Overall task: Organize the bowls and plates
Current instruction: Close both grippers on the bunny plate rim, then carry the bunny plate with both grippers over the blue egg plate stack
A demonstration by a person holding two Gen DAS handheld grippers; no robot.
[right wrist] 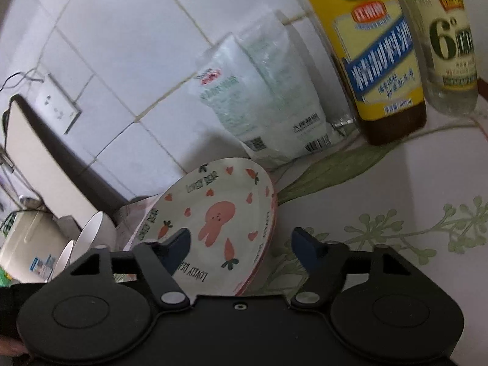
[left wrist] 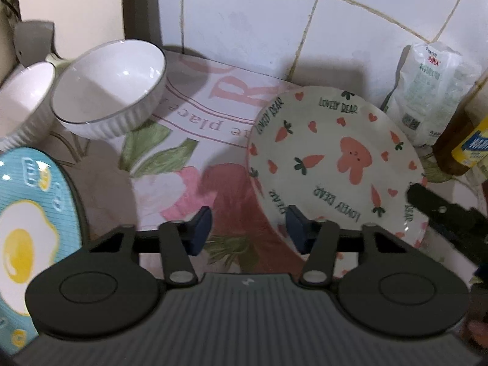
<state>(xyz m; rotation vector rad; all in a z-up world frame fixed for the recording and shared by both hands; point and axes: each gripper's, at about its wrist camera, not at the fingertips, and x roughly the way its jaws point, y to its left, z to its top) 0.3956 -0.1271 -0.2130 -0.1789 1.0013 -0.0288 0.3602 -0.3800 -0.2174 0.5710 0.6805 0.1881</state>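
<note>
Both my grippers hover open at the carrot-and-rabbit plate, gripping nothing.

My left gripper (left wrist: 248, 231) has its jaws partly apart over the flowered cloth (left wrist: 195, 116), its right pad at the near rim of the rabbit plate (left wrist: 335, 158), with no grip that I can see. My right gripper (right wrist: 241, 247) stands wider, straddling the same plate's edge. Further out: two white ribbed bowls (left wrist: 109, 91) side by side, a blue fried-egg plate (left wrist: 27, 213), a white packet (right wrist: 262, 106) and two bottles (right wrist: 381, 61) by the tiled wall (left wrist: 259, 15).
</note>
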